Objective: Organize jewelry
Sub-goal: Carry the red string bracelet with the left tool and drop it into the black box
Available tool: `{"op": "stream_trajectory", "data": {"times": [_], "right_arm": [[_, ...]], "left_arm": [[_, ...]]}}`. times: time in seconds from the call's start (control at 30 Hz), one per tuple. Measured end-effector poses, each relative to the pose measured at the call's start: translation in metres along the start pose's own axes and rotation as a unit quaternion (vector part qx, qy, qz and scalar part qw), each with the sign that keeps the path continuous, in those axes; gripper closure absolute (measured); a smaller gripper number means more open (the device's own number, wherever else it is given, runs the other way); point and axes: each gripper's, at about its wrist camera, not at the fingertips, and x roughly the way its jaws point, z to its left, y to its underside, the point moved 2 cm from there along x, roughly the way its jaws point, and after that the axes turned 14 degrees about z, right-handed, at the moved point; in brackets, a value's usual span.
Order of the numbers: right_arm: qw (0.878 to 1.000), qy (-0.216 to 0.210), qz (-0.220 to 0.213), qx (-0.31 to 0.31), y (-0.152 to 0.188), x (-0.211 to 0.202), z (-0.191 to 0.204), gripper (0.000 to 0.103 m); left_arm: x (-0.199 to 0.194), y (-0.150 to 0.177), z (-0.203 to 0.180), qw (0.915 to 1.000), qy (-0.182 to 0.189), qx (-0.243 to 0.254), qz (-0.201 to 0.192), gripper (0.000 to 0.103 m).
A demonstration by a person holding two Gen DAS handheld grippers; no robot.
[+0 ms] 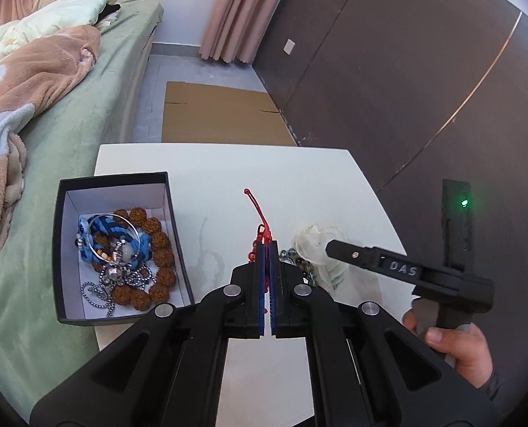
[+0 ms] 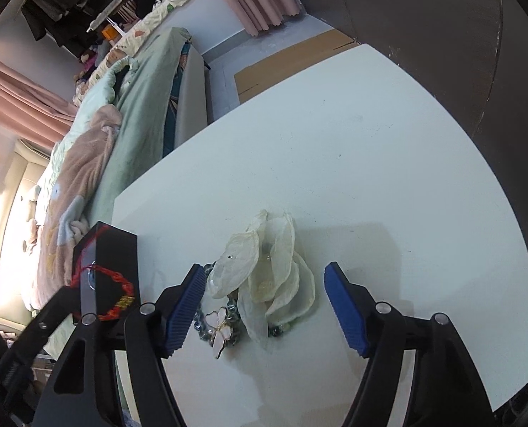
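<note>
Your left claw [image 1: 267, 249] – clamped on red cord bracelet [image 1: 260, 220] | your right claw [image 2: 265, 295] – wide, straddling white petal piece [image 2: 264, 270] | black box [image 1: 59, 249] left on worktop [image 1: 228, 163].

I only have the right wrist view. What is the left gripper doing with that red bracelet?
Observer: The left gripper is shut on the red cord bracelet, whose tail sticks out beyond the tips.
Operator: What's in the black box? I see only its outer wall.
Observer: It is open-topped and holds a brown bead bracelet, a blue braided cord, a silver bangle and a chain.
</note>
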Motion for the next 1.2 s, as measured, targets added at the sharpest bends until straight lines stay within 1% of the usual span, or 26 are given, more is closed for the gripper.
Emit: {"op": "stream_trajectory", "data": {"times": [0.03,0.07,0.1,0.13,0.2,0.23,0.33,0.57,0.7,0.8,1.03,1.2], "right_arm": [[1.0,0.005,0.001,0.0,-0.001,0.003,0.001,0.036],[1.0,0.008,0.001,-0.001,-0.002,0.004,0.001,0.042],[1.0,0.012,0.0,-0.004,-0.003,0.006,0.003,0.068],[1.0,0.016,0.002,-0.006,-0.002,0.008,0.004,0.088],[1.0,0.02,0.003,-0.009,-0.001,0.009,0.007,0.099],[1.0,0.021,-0.003,-0.013,0.001,0.007,0.008,0.101],[0.999,0.021,-0.029,-0.031,0.007,-0.007,0.017,0.101],[0.996,-0.02,-0.07,-0.047,0.023,-0.042,0.027,0.101],[0.992,-0.044,-0.095,-0.07,0.036,-0.06,0.039,0.101],[0.989,-0.058,-0.109,-0.085,0.041,-0.066,0.052,0.101],[0.981,-0.089,-0.121,-0.12,0.052,-0.071,0.081,0.101],[0.978,-0.102,-0.124,-0.136,0.053,-0.067,0.096,0.101]], "left_arm": [[-0.002,0.0,0.001,1.0,0.001,-0.001,-0.002,0.1],[-0.005,0.0,0.002,1.0,0.001,-0.001,-0.005,0.1],[-0.007,0.0,0.003,1.0,0.002,-0.002,-0.007,0.1],[-0.009,0.0,0.004,1.0,0.003,-0.002,-0.009,0.1],[-0.013,0.001,0.006,0.9999,0.004,-0.003,-0.013,0.1],[-0.015,0.002,0.007,0.9999,0.004,-0.003,-0.015,0.1],[-0.021,0.004,0.01,0.9997,0.003,-0.005,-0.022,0.1],[-0.034,0.012,0.015,0.9993,-0.001,-0.011,-0.037,0.1],[-0.039,0.015,0.018,0.9989,-0.006,-0.014,-0.045,0.1],[-0.044,0.017,0.021,0.9984,-0.013,-0.017,-0.052,0.1],[-0.053,0.015,0.036,0.9974,-0.01,-0.034,-0.063,0.1],[-0.054,0.009,0.051,0.9963,-0.008,-0.053,-0.067,0.1]]}}
